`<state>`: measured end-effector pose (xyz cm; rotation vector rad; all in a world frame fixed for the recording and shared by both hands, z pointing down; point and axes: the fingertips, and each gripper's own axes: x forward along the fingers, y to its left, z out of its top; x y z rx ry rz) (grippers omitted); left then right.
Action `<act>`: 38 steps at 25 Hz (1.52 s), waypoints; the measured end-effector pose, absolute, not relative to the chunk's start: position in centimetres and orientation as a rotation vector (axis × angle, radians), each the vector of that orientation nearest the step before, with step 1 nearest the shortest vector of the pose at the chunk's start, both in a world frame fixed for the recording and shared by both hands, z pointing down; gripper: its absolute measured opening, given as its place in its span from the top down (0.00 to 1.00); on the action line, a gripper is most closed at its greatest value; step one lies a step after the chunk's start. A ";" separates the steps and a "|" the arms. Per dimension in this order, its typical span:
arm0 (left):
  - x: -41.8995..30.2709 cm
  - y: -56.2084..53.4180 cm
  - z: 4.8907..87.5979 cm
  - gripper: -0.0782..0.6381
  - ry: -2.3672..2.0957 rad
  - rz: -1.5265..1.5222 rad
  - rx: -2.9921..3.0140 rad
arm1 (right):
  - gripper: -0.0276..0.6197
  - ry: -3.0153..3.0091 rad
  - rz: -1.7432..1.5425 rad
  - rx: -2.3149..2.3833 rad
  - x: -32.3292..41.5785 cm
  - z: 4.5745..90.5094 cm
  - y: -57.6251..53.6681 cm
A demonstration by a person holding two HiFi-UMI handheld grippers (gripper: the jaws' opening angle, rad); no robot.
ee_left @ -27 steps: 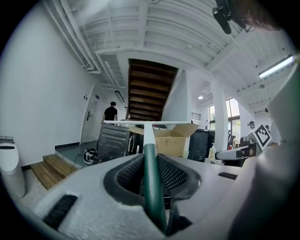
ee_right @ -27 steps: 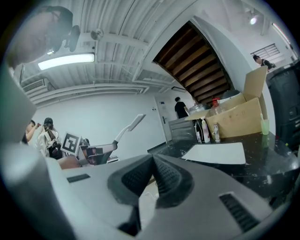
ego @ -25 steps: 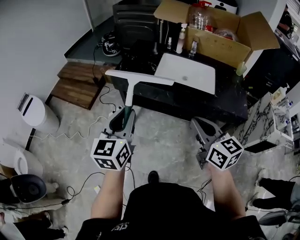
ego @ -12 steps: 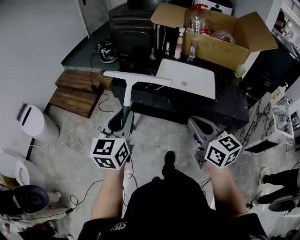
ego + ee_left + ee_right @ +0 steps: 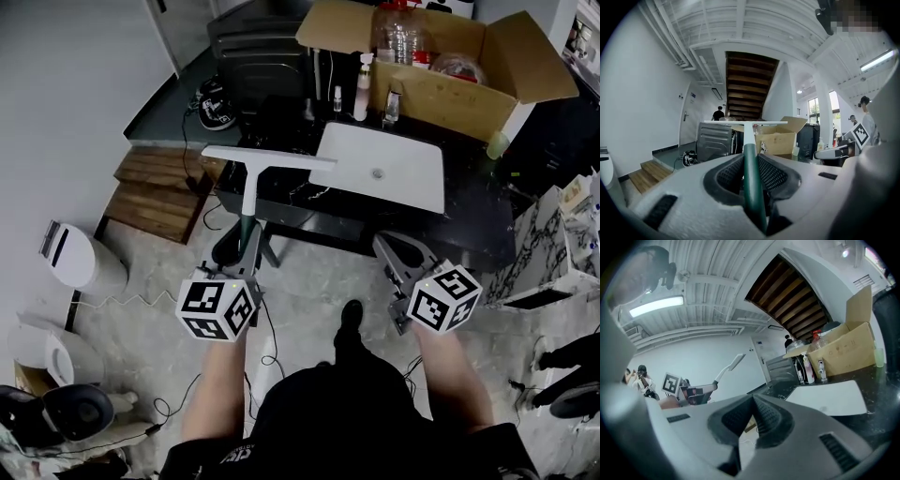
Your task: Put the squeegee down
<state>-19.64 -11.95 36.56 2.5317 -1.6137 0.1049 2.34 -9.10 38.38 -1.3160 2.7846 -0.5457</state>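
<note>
Both forearms reach forward from the body side by side, the left forearm and the right forearm, each carrying one claw aimed almost level toward the black bench. There are two claws, one squeegee, one white sink set in the bench and one cardboard box at the bench's far side. The left claw pinches the green handle of the squeegee. The squeegee is off the bench, in the air, with its white blade crosswise by the bench's near left corner. The right claw is in front of the bench, its tips pressed together on nothing.
</note>
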 end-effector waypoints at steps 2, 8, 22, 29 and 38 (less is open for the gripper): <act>-19.2 -14.6 37.2 0.75 -1.615 0.115 2.513 | 0.95 2.786 -0.566 -1.312 2.9 39.2 -11.4; -17.3 -21.8 39.1 0.75 -1.590 0.180 2.481 | 0.95 2.756 -0.653 -1.343 5.7 41.4 -18.7; -12.4 -33.9 39.5 0.75 -1.568 0.249 2.487 | 0.95 2.777 -0.705 -1.305 9.0 42.2 -30.9; -13.1 -37.9 42.6 0.75 -1.500 0.293 2.453 | 0.95 2.792 -0.731 -1.358 7.3 42.8 -34.8; -13.5 -41.4 47.7 0.75 -1.387 0.407 2.441 | 0.95 2.828 -0.809 -1.367 4.0 44.7 -36.7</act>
